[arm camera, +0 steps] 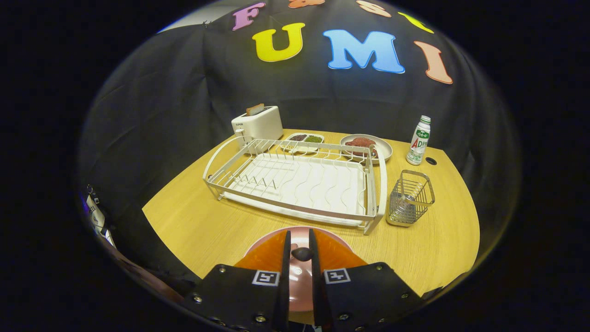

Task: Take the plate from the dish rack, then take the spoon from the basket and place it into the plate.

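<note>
The claw has its fingers drawn close together, gripping a small dark spoon over the round pink plate. The plate lies on the light wooden surface, just in front of the white wire dish rack. The metal wire basket stands just right of the rack.

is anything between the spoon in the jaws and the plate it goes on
Nothing visible. The gripper has what looks like the spoon pinched between its jaws, directly over the pink plate on the table. The dish rack and basket stand beyond the plate, out of the way.
</note>
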### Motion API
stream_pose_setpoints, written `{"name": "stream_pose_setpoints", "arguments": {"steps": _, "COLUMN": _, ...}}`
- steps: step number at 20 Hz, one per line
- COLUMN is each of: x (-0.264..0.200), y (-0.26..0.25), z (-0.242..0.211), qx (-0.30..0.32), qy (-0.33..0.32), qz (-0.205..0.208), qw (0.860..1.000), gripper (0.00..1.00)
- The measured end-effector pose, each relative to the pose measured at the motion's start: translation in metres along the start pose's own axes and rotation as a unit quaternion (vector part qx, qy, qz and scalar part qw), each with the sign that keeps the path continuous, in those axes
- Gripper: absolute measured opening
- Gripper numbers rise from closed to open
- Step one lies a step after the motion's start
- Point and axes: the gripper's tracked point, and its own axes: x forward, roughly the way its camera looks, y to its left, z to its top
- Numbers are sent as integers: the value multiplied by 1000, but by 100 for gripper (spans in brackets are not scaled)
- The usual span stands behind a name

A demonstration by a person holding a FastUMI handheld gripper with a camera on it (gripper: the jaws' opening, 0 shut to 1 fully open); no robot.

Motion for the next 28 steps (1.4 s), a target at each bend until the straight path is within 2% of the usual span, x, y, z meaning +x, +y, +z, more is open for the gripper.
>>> {"name": "stream_pose_setpoints", "arguments": {"steps": 4, "x": -15, "y": -25, "z": 13, "qx": -4, "qy": -31, "qz": -16, "qw": 999, "gripper": 22}}
{"name": "stream_pose_setpoints", "arguments": {"steps": 7, "x": -34, "y": -48, "z": 37, "qx": -4, "qy": -83, "qz": -34, "qw": 996, "gripper": 22}}
{"name": "stream_pose_setpoints", "arguments": {"steps": 12, "x": -79, "y": -94, "z": 81, "qx": -15, "qy": -177, "qz": -79, "qw": 981, "gripper": 22}}
{"name": "stream_pose_setpoints", "arguments": {"steps": 15, "x": -102, "y": -126, "z": 95, "qx": -6, "qy": -215, "qz": -108, "qw": 971, "gripper": 26}}
{"name": "stream_pose_setpoints", "arguments": {"steps": 17, "x": -108, "y": -144, "z": 97, "qx": -2, "qy": -226, "qz": -116, "qw": 967, "gripper": 40}}
{"name": "stream_pose_setpoints", "arguments": {"steps": 20, "x": -117, "y": -176, "z": 97, "qx": -3, "qy": -248, "qz": -133, "qw": 960, "gripper": 99}}
{"name": "stream_pose_setpoints", "arguments": {"steps": 28, "x": -102, "y": -274, "z": 77, "qx": 28, "qy": -276, "qz": -185, "qw": 943, "gripper": 98}}
